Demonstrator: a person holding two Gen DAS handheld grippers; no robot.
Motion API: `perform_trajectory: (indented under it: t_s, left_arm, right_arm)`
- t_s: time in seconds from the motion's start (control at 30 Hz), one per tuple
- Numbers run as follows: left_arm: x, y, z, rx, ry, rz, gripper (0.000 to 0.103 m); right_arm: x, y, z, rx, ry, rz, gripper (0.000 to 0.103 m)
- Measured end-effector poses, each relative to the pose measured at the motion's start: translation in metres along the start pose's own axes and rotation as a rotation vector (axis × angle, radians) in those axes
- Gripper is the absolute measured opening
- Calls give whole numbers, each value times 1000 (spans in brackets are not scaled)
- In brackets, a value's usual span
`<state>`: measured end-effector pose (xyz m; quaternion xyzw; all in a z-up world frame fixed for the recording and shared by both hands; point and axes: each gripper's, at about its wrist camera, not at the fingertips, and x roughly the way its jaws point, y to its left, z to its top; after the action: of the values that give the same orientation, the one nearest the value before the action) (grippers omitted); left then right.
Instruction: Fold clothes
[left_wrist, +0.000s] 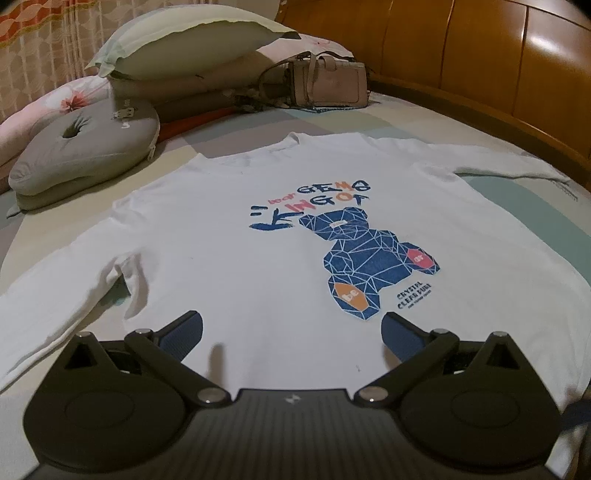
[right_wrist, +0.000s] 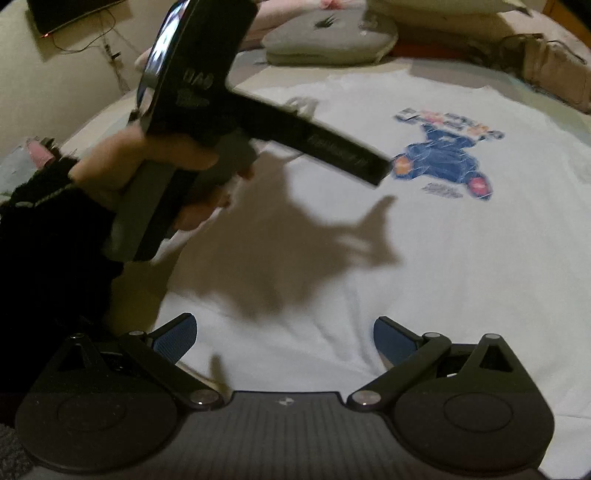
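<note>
On the bed (left_wrist: 517, 206) the shirt (left_wrist: 229, 258) lies flat; both my hand-held grippers (left_wrist: 291, 334) (right_wrist: 284, 338) gape wide, empty. Pinching one layer would drag it crooked.

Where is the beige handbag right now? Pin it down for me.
In the left wrist view the beige handbag sits at the far end of the bed, just right of the stacked pillows, beyond the white shirt's collar and near the wooden headboard.

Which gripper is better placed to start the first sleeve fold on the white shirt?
Left, probably. The left gripper is open, low over the shirt hem, with the near sleeve just beside it. The right gripper, also open, shows no clear sleeve in its view.
</note>
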<state>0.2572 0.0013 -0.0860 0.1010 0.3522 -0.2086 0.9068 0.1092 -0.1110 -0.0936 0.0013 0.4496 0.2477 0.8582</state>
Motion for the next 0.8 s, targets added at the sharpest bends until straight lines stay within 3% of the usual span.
perform_trajectory:
  t_s: [0.17, 0.27, 0.4, 0.57, 0.63, 0.8]
  left_arm:
    - [2, -2, 0, 7, 4, 2, 102]
    - [2, -3, -1, 13, 8, 5, 102]
    - [1, -3, -1, 17, 5, 3, 102]
    - [-2, -3, 0, 13, -2, -3, 102]
    - [-2, -3, -1, 12, -2, 0, 102]
    - [-1, -3, 0, 17, 1, -2, 102]
  right_arm:
    - [-10, 2, -1, 16, -21, 30, 103]
    - [-4, 19, 2, -51, -16, 65, 103]
    - [17, 32, 3, -117, 36, -14, 103]
    - [11, 41, 1, -127, 62, 120, 103]
    - [5, 40, 3, -144, 46, 69, 103]
    - [-19, -1, 11, -48, -10, -90, 103]
